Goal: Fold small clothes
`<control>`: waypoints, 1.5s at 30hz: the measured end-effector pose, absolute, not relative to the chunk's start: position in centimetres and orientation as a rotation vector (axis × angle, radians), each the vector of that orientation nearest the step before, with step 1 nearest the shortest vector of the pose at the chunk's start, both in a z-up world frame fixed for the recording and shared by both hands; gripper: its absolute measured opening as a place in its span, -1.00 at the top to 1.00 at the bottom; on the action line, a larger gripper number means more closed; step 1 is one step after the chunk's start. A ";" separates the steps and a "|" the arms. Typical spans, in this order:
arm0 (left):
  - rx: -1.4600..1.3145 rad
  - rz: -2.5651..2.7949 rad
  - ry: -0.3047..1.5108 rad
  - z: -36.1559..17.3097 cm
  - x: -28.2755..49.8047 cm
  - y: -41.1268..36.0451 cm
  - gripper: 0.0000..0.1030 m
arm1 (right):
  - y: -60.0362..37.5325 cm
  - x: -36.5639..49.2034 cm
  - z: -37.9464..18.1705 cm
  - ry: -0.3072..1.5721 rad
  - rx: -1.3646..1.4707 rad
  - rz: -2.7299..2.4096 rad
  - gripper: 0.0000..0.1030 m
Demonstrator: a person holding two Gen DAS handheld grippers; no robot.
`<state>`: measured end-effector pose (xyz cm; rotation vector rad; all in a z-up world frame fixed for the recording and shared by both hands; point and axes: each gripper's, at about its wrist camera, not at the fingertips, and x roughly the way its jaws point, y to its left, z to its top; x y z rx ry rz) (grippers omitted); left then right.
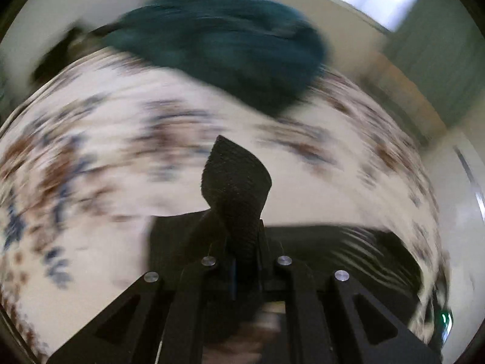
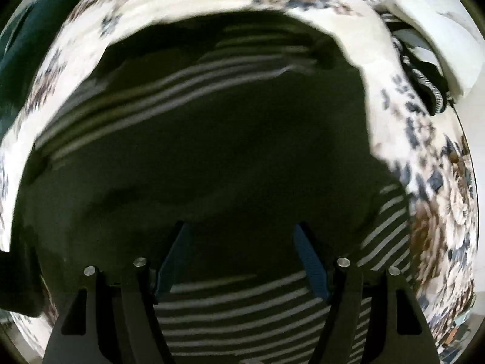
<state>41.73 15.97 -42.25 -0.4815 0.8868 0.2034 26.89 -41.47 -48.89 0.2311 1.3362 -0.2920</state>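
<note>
Your left gripper (image 1: 235, 227) was pinched down on a fold of the black garment (image 1: 236, 179), its two fingers pressed together with the knit fabric standing up in a twisted peak just ahead of the tips. Behind that peak and to the right of the fingers, more of the same dark cloth with pale stripes trailed off low across the floral cloth (image 1: 91, 139), which spread out ahead of and to both sides of the fingers, smeared by motion. Well ahead of the tips, a teal garment (image 1: 218, 39) lay in a heap on the far part of that floral surface. Your right gripper (image 2: 242, 242) had its fingers spread wide, the blue-lined fingers (image 2: 174, 254) apart with nothing between them, hovering close over the black striped garment (image 2: 212, 139). That garment filled nearly everything ahead of and beneath the fingers, its grey stripes running across both near the gripper base and farther out to the left. Around it the floral cloth (image 2: 439, 206) showed as a rim ahead and to the right, and beyond the right edge another striped dark piece (image 2: 424, 75) lay beside a white cloth (image 2: 448, 45).
</note>
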 end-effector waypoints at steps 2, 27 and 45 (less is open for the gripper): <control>-0.451 0.086 0.912 -41.4 44.0 8.9 0.87 | -44.4 26.5 -48.1 1.326 0.250 -0.317 -0.42; -0.067 0.433 1.078 -45.3 39.7 5.5 -0.82 | -46.8 35.1 -49.2 1.338 0.625 -0.080 -0.42; -0.097 0.520 1.133 -47.3 40.1 7.7 -0.82 | -41.3 38.8 -47.4 1.272 0.457 -0.099 0.82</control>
